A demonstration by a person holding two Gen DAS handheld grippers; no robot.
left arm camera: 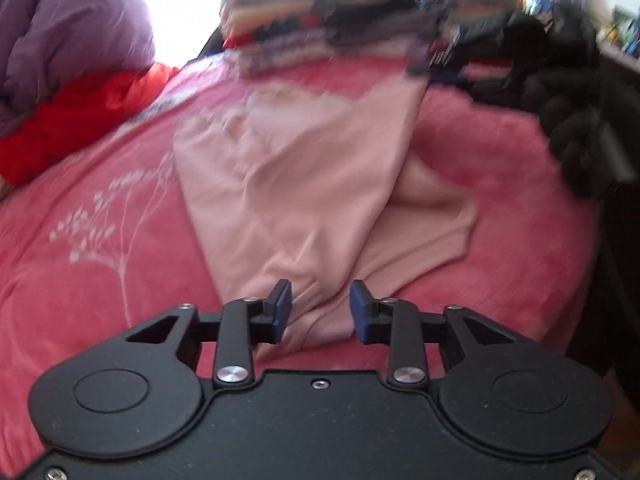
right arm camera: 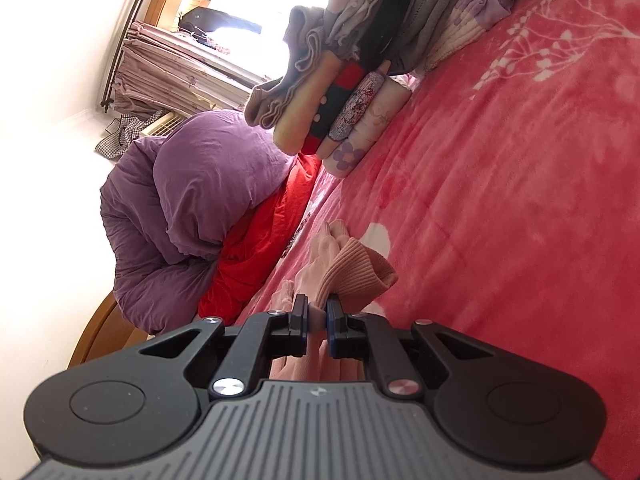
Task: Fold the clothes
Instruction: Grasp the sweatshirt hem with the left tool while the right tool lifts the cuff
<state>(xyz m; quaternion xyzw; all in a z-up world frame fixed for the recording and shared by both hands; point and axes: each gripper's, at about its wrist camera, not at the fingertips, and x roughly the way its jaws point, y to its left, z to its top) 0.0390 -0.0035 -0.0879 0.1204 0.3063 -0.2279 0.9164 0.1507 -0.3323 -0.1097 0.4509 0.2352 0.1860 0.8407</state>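
Note:
A pale pink garment (left arm camera: 304, 168) lies partly folded on the pink bedspread (left arm camera: 100, 240), with a sleeve or flap sticking out to the right. My left gripper (left arm camera: 321, 308) hovers at the garment's near end. It is open, and a fold of pink cloth sits loosely between the blue pads (left arm camera: 282, 310) without being pinched. In the right wrist view, my right gripper (right arm camera: 317, 316) is shut on the pink garment's ribbed cuff (right arm camera: 356, 272), which bunches up just beyond the fingers, low over the bedspread (right arm camera: 500, 220).
A stack of folded clothes (left arm camera: 320, 28) (right arm camera: 360, 92) sits at the far side of the bed. A purple duvet (left arm camera: 68, 32) (right arm camera: 192, 192) rests on a red quilt (left arm camera: 80, 116) (right arm camera: 256, 248) by the window. Dark clothing (left arm camera: 568, 112) is heaped at the right edge.

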